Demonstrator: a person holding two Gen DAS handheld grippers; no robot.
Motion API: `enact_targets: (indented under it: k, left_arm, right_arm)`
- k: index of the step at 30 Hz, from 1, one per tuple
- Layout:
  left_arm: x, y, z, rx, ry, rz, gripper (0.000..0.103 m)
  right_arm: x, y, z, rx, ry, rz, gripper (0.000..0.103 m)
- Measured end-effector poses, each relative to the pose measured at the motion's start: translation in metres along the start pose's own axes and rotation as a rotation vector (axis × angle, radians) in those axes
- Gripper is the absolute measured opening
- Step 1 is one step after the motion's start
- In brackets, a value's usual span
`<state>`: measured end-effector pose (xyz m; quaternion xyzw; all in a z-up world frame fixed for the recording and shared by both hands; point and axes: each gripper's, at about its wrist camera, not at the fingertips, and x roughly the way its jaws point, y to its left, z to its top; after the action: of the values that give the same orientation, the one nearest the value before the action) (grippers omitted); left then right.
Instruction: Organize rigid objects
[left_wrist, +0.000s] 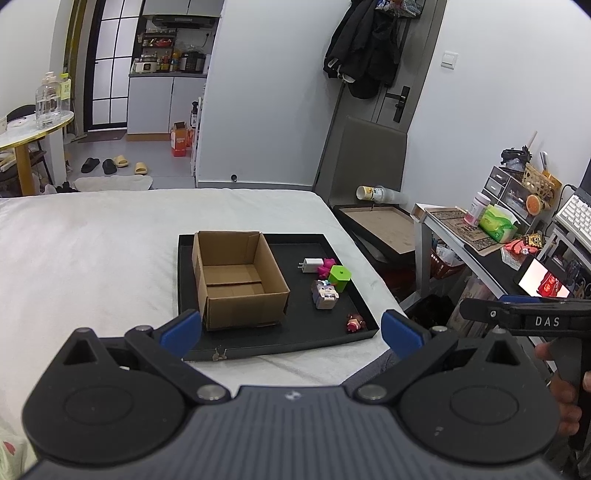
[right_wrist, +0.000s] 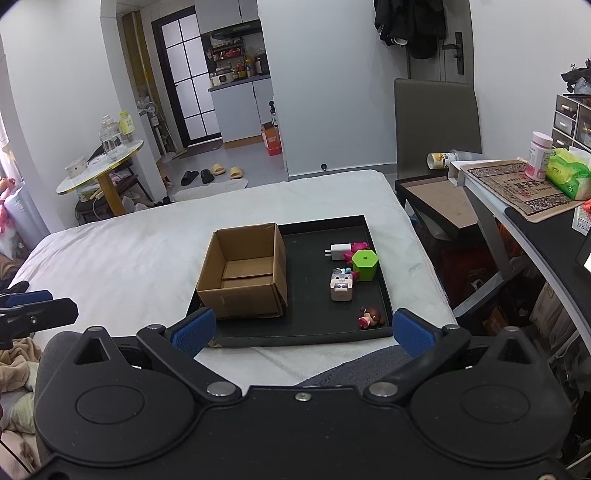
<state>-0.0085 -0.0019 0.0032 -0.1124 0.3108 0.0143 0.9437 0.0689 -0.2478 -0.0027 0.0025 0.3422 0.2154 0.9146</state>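
Hovering above the near edge of the flat black rectangular tray (left_wrist: 236, 343): left hand-held gripper (left_wrist: 291, 332), blue-padded fingers spread wide apart, nothing between them. Right hand-held gripper (right_wrist: 303, 332) same state, fingers apart and empty, also short of the tray's near edge.

Tray sits on the white-covered bed (left_wrist: 92, 258). Open brown cardboard box (left_wrist: 236, 277) stands upright in the tray's left half, flaps open, inside bare.

Loose items lie in the tray's right half, all outside the box:
- white plug-in wall charger (left_wrist: 307, 265), farthest back, prongs pointing left
- magenta plastic toy (left_wrist: 325, 267), touching the charger's right side, partly hidden behind the green piece
- lime-green hexagonal plastic container (left_wrist: 340, 277), just in front of the magenta toy
- small grey-and-white blocky cat figurine (left_wrist: 324, 293), just beside the green container, toward the box
- small brown-haired doll figurine in pink (left_wrist: 354, 323), apart from the cluster, near the tray's front right corner
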Motion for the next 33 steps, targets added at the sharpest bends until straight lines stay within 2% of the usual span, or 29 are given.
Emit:
enact_targets:
  k: [13,23,33]
  left_arm:
    - [0.016,0.015,0.01,0.016,-0.008,0.005,0.103]
    - [0.044,0.034,0.011,-0.028,0.062,0.012,0.103]
    - [0.071,0.048,0.023,-0.06,0.093,0.04,0.103]
  right_arm:
    - [0.017,-0.004,0.007,0.037,-0.013,-0.016,0.103]
    - [0.037,-0.015,0.013,0.063,0.0,-0.043,0.103]
    - [0.06,-0.027,0.02,0.08,0.016,-0.042,0.103]
